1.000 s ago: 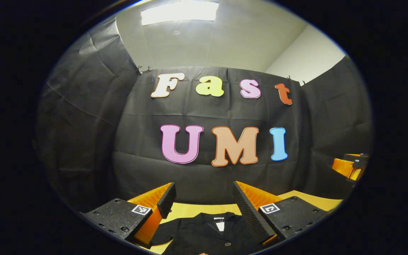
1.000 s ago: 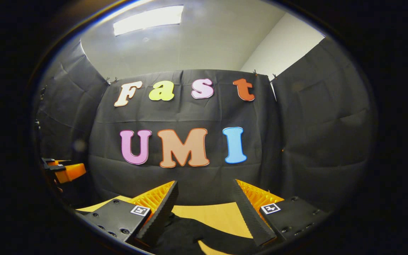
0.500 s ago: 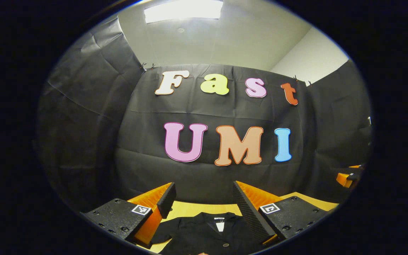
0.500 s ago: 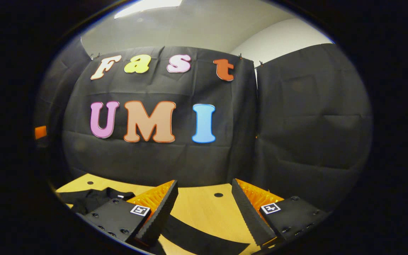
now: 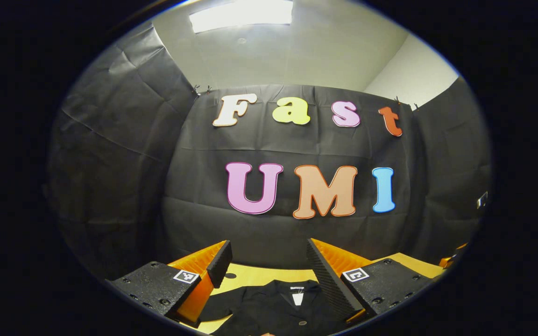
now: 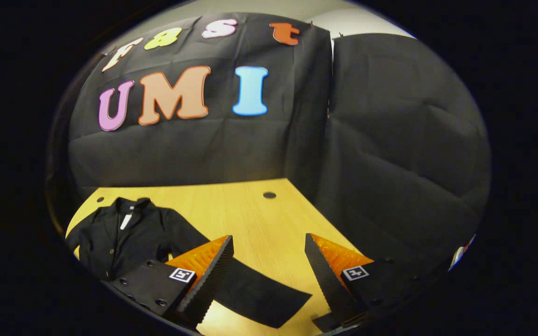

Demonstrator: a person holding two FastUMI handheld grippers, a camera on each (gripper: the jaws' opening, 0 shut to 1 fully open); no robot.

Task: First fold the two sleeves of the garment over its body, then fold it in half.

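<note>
A: Left gripper view, items?
B: Left gripper [image 5: 269,261], jaws parted, holding nothing; black garment [image 5: 269,310] flat on the wooden desk [image 5: 259,275], collar toward the booth wall.

A: Right gripper view?
B: Right gripper [image 6: 269,261], jaws spread, empty; garment [image 6: 124,238] lower left, one sleeve [image 6: 259,294] stretched out on the desk [image 6: 250,219] below the jaws, possibly untouched

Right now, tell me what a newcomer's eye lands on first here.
The black button-front garment lies flat on the light wooden table, one sleeve stretched out toward the right gripper, whose fingers stand open above it. In the left gripper view, the left gripper hangs open over the garment's collar.
</note>
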